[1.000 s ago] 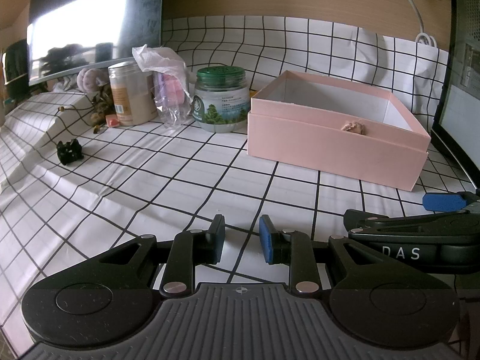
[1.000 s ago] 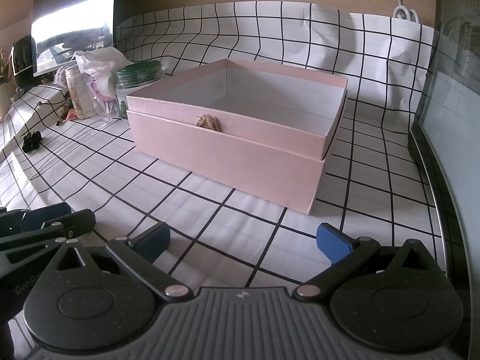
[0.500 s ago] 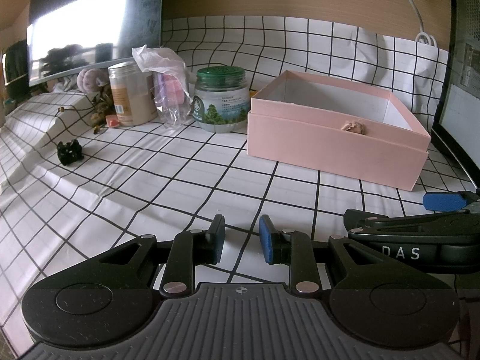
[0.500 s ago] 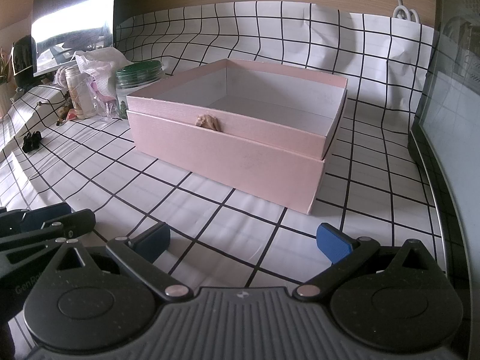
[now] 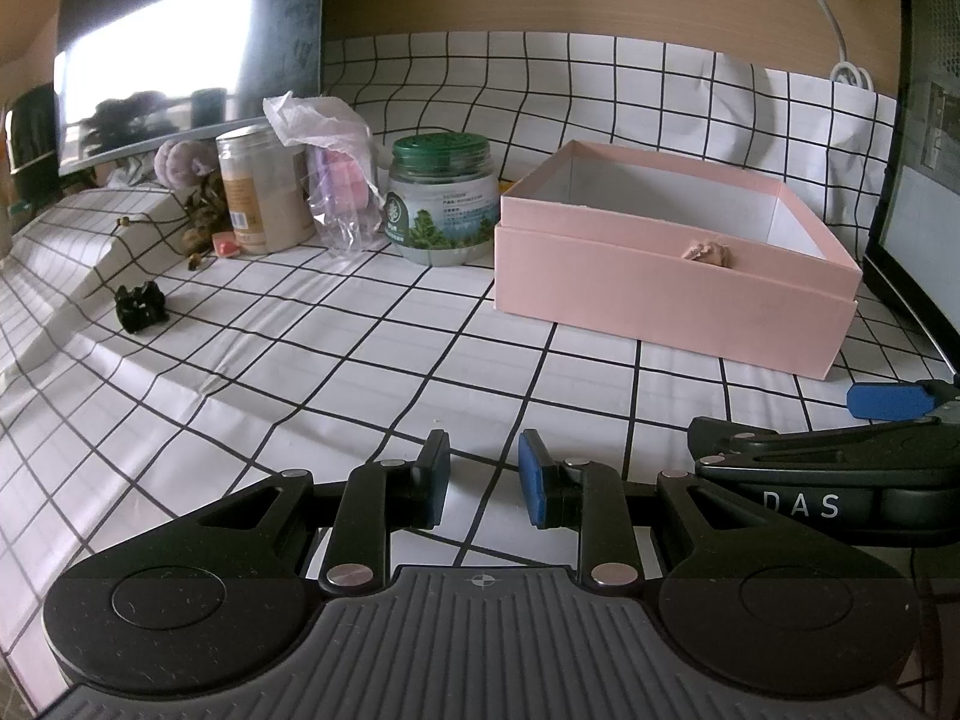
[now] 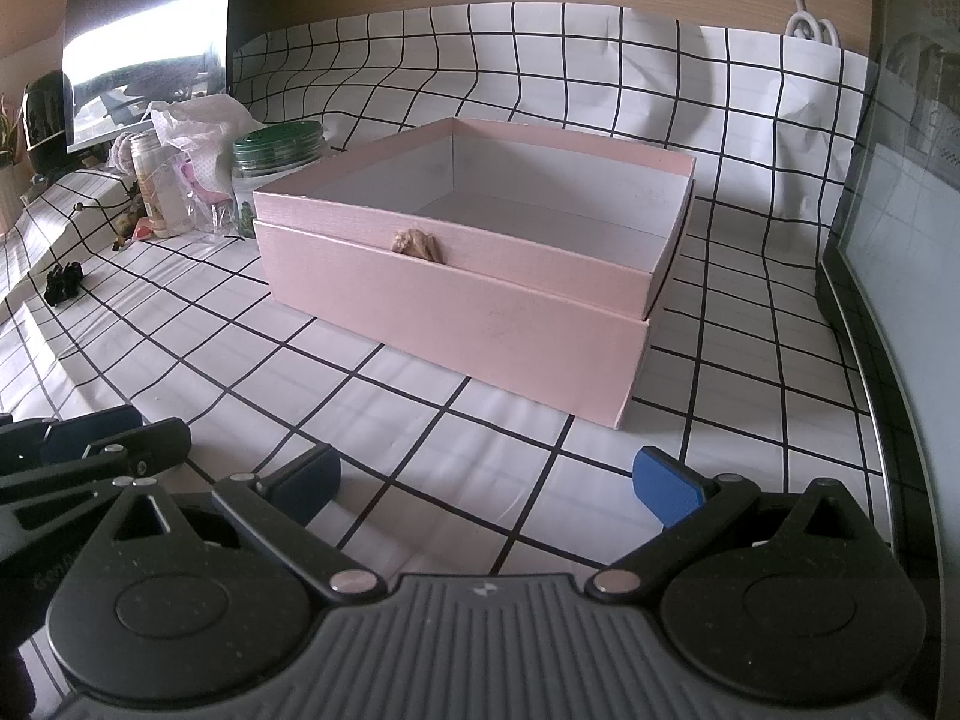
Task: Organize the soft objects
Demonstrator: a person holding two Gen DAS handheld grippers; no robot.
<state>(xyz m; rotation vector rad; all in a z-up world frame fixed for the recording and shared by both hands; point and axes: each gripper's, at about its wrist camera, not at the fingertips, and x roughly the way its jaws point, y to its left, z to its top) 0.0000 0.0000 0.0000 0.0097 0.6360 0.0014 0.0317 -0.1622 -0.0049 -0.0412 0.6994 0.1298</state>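
Looking along the left gripper [image 5: 483, 480] in the left wrist view, its two blue pads stand a narrow gap apart with nothing between them; only the black-gridded white cloth [image 5: 288, 360] shows through the gap. The tongs are therefore partly open and empty. The pink box [image 5: 672, 294] sits on the cloth ahead and to the right of these tongs, well apart from them, with its top open and its white interior visible. A small beige soft object [image 5: 708, 253] shows at the box's near rim; whether it lies inside or hangs over the edge cannot be told. At the right edge, one blue pad and the black linkage of the right gripper [image 5: 888, 402] enter the picture beside the left one. Behind and left of the box stand a green-lidded jar [image 5: 443, 204], a clear plastic bag [image 5: 336, 180] and a tan canister [image 5: 264, 192]. A small black clip [image 5: 141, 305] lies alone on the cloth at left.

In the right wrist view, the right gripper [image 6: 486, 474] has its blue pads spread wide with only cloth between them: open, holding nothing. The pink box [image 6: 480, 312] lies directly ahead, near but not touching. The beige soft object [image 6: 418, 245] rests at the middle of the near wall's upper rim. Part of the left gripper [image 6: 90, 438] shows at the lower left.
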